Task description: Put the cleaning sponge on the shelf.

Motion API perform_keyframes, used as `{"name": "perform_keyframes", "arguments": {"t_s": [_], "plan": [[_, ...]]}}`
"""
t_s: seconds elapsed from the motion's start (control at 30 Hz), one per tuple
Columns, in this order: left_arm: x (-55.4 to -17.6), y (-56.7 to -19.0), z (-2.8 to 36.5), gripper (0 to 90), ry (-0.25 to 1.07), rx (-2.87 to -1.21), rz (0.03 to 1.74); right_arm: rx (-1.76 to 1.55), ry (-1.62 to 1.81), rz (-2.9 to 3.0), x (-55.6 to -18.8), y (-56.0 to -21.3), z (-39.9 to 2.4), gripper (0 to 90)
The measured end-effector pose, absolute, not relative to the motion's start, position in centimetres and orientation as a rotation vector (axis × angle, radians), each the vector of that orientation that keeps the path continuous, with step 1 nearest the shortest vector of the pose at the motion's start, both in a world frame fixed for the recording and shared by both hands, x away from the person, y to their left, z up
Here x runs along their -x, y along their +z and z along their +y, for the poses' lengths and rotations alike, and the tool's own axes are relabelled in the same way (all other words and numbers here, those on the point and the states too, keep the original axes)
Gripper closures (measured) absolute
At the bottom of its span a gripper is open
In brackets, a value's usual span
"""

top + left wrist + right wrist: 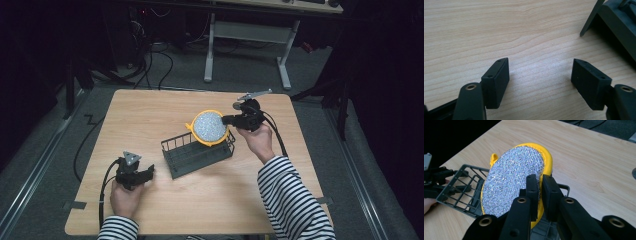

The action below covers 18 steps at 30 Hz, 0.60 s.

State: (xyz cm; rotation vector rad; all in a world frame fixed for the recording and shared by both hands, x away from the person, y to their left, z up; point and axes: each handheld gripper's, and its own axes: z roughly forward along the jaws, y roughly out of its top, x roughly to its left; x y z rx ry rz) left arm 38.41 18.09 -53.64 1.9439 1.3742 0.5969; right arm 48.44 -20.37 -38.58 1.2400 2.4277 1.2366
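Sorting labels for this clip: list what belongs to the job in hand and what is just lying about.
In the job: yellow scouring pad, held by the right gripper; dark wire basket.
Lying about: left gripper, open over bare table; floor cables; white-legged desk.

High cam looks fwd and down over the whole table (150,115) from above. Left cam sits low, close to the wood, by the rack (619,22). Right cam looks across the rack (461,187); all three views share it.

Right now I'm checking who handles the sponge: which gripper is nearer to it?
Right. The right gripper is clamped on the edge of the sponge, holding it over the rack. The left gripper rests open on the table, on the rack's other side.
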Motion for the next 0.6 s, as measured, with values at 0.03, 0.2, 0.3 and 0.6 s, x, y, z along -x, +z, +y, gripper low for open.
{"name": "perform_keyframes", "arguments": {"t_s": [0.03,0.2,0.3,0.6], "plan": [[-38.4,-53.6,18.1,31.4,0.598,-1.945,1.374,-1.24,1.224,2.436,-48.6,-39.0,-20.1,84.3],[-38.4,-53.6,18.1,31.4,0.599,-1.946,1.374,-1.216,1.174,2.45,-48.7,-39.9,-19.7,84.1],[-38.4,-53.6,18.1,31.4,0.599,-1.945,1.374,-1.216,1.141,2.451,-48.7,-40.5,-19.6,84.0],[-38.4,-53.6,18.1,31.4,0.599,-1.946,1.374,-1.185,1.126,2.418,-48.5,-41.1,-19.4,84.0]]}}
